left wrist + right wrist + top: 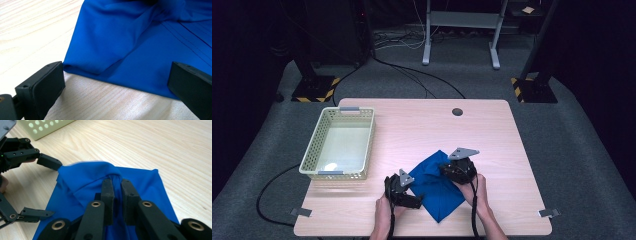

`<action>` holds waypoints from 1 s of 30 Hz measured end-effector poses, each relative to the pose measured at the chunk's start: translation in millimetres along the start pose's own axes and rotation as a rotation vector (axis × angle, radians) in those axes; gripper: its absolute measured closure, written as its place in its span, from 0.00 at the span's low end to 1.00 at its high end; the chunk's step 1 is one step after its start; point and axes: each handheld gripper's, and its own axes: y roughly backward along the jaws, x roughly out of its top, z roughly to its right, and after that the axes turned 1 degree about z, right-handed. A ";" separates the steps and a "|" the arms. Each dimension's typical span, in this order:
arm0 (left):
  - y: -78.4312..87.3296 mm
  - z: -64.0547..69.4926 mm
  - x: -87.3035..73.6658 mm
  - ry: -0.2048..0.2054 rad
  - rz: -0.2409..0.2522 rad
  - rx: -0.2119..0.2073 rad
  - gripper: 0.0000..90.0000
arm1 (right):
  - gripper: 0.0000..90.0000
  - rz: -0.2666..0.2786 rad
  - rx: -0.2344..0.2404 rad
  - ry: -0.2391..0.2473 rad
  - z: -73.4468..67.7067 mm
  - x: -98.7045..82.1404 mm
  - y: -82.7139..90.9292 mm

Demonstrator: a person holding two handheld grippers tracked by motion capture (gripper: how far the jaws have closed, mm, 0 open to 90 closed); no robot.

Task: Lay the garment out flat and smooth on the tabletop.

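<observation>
Table point(492, 130): rectangular top of pale wood-grain laminate with rounded corners; a round dark grommet hole point(457, 112) at 12 o'clock near the far edge.

Basket point(314, 150): oblong, cream plastic, perforated walls, grey handle strips at both short ends; stands at 9 o'clock of the cloth, well apart from it.

Cloth point(437, 187): bright blue, thin, smooth fabric with a faint sheen and stitched seam lines, lying toward the table's near edge at 6 o'clock; partly flat, one portion gathered into a raised, creased fold.

Right gripper point(117, 186): black, jaws drawn narrow, pinching the raised fold of cloth between the pads.

Left gripper point(115, 82): black, matte rectangular pads point(47, 83) spread wide, straddling the cloth's hem at the cloth's 8 o'clock side, nothing clamped.
</observation>
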 end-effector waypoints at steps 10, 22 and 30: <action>0.0 -0.1 0.1 0.000 -0.001 0.000 0.01 | 0.92 0.022 -0.017 -0.016 9.6 3.4 6.5; 0.0 -0.1 0.1 0.000 -0.001 -0.001 0.01 | 0.92 0.060 -0.064 -0.048 34.2 11.6 21.3; -0.3 -0.1 0.0 0.004 0.001 -0.002 0.01 | 0.92 0.068 -0.098 -0.070 56.7 16.4 25.1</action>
